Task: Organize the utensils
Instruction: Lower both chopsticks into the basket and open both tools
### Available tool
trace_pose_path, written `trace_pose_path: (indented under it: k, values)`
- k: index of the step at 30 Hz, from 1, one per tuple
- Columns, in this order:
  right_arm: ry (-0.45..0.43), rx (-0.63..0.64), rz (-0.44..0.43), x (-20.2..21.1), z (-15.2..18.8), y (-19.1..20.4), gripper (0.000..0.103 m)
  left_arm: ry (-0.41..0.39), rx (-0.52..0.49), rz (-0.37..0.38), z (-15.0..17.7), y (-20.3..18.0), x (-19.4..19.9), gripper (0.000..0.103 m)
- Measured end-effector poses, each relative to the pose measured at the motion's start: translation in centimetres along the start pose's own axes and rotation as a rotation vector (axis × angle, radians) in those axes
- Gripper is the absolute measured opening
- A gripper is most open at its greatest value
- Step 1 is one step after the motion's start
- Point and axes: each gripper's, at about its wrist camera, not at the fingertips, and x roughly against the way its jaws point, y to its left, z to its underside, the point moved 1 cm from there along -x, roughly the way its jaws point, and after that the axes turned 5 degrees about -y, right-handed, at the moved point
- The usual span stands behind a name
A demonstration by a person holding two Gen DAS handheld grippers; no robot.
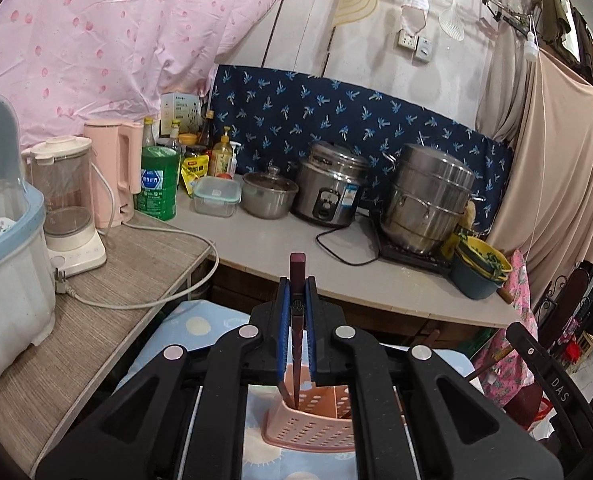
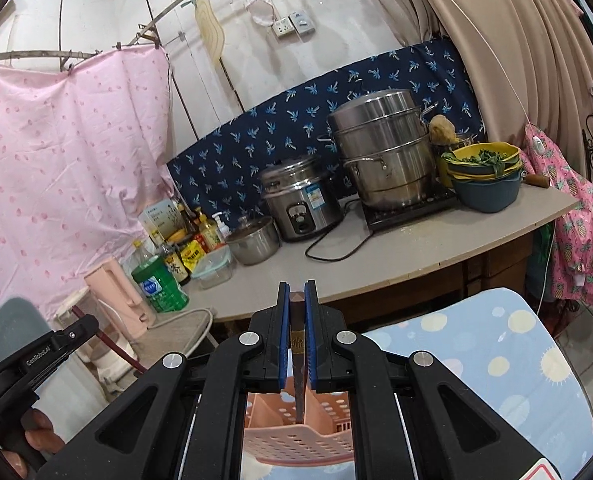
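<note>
My left gripper (image 1: 297,280) has its jaws pinching a dark red-brown chopstick (image 1: 297,304) btwn the blue pads; the stick stands roughly upright, top end poking out past the fingertips, lower end down inside the pink perforated utensil basket (image 1: 308,428). A 2nd stick leans in the same compartment just beside it, at the basket's left end.

My right gripper (image 2: 297,286) is likewise clamped on a dark chopstick w/ gold band (image 2: 297,340). Its tip sits about level w/ the fingertips, and the bottom end goes down into the same pink basket (image 2: 296,440), near a divider wall. Can't tell if either stick touches the basket floor.

The basket rests on a light-blue cloth w/ pale dots and suns (image 2: 496,360), directly under both grippers. In the right wrist view my left gripper's black body shows at the lower left edge.

Beyond it, a grey worktop (image 1: 276,236) carries a rice cooker (image 1: 330,188), a stacked steel steamer pot (image 1: 428,200) on a black cooktop, a small lidded steel pot (image 1: 270,194), a clear food box w/ green lid (image 1: 216,196), a green canister (image 1: 157,184), bottles, and blue/yellow bowls w/ greens (image 1: 480,272) at the right end. On the lower wood-grain side table (image 1: 116,280): pink kettle (image 1: 112,172), white blender (image 1: 66,204), covered dish rack (image 1: 4,220) at far left.
</note>
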Motion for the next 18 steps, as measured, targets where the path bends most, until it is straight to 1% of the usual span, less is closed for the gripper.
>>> trace_pose_path:
  k: [3, 7, 10, 15, 18]
  values:
    - [0.004, 0.017, 0.009, 0.2, 0.4, 0.2, 0.007, 0.022, -0.008, -0.006, 0.8, 0.1, -0.3, 0.007]
    - [-0.006, 0.017, 0.008, 0.9, 0.5, 0.3, 0.007, 0.029, -0.011, -0.012, 1.2, 0.3, 0.0, 0.007]
    - [-0.017, 0.026, 0.007, 1.7, 0.2, 0.4, 0.011, 0.031, -0.010, -0.018, 1.2, 0.5, 0.4, 0.009]
    - [-0.017, 0.032, -0.016, 3.5, 0.3, 0.8, 0.011, 0.041, -0.020, -0.009, 1.3, 0.4, 1.9, 0.020]
    - [-0.014, 0.038, -0.031, 4.9, 0.8, 1.1, 0.011, 0.044, -0.045, -0.005, 1.8, 0.1, 3.1, 0.022]
